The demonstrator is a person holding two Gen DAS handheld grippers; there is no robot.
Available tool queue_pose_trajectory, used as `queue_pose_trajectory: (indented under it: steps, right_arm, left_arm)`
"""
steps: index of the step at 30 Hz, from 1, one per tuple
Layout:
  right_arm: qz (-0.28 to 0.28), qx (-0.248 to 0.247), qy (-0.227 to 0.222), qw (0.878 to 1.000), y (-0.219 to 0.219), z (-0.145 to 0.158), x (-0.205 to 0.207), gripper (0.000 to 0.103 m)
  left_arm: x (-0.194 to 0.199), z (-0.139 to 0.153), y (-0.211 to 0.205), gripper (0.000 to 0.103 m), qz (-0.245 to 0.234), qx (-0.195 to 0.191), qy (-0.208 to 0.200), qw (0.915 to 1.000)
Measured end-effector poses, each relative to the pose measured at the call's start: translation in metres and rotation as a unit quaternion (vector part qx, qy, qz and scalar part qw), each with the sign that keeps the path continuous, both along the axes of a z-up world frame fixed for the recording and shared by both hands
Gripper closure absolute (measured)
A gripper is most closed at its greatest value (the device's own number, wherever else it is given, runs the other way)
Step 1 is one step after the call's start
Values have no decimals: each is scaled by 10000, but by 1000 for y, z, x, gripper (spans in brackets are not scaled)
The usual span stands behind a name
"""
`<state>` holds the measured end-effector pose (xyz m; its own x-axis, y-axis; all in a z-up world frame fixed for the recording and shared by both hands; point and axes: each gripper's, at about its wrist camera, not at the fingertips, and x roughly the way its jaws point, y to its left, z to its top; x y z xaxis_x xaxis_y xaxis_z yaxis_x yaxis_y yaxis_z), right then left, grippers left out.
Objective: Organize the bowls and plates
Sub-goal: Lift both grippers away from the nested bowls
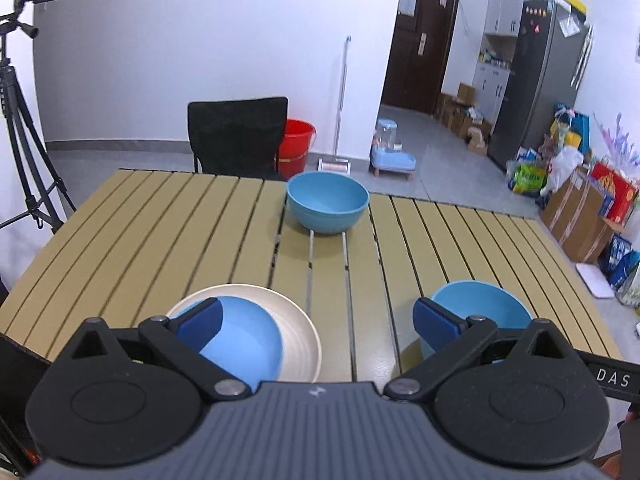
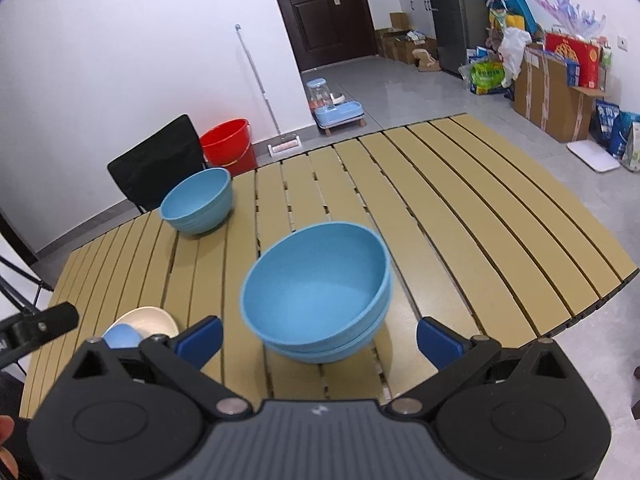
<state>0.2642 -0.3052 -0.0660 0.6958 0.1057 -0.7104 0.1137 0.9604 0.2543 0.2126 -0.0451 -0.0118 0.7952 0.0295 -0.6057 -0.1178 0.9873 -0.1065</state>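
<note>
On the tan slatted table [image 1: 140, 220] lies a cream plate [image 1: 298, 332] with a smaller blue plate [image 1: 244, 344] on it, near the front edge. My left gripper [image 1: 318, 316] hovers open above the table between that plate and a blue bowl [image 1: 480, 304] to its right, holding nothing. A second blue bowl [image 1: 327, 208] stands at the far edge. In the right wrist view two nested blue bowls [image 2: 316, 296] sit just ahead of my open right gripper [image 2: 320, 338], whose pads stand apart from them. The far bowl [image 2: 198, 202] and cream plate [image 2: 154, 318] lie to the left.
A black chair [image 1: 238, 136] stands behind the table, with a red bucket [image 1: 298, 140] and a mop [image 1: 342, 100] by the wall. A camera tripod [image 1: 16, 120] is at the left. Cardboard boxes [image 2: 552, 100] and bags line the right side.
</note>
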Motion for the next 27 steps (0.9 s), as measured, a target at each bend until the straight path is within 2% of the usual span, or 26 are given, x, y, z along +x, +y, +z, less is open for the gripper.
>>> queue_pose_trajectory:
  steps: [8, 15, 27]
  right_arm:
    - [109, -242, -200, 9994, 29, 17, -23, 0]
    - [318, -448, -208, 9983, 48, 19, -34, 0]
    - [787, -802, -129, 9936, 68, 27, -4, 0]
  left_arm:
    - [-24, 1, 26, 0, -46, -144, -81, 9999]
    - [-29, -1, 45, 0, -63, -231, -81, 9997]
    - [-3, -8, 70, 0, -81, -100, 56, 9999]
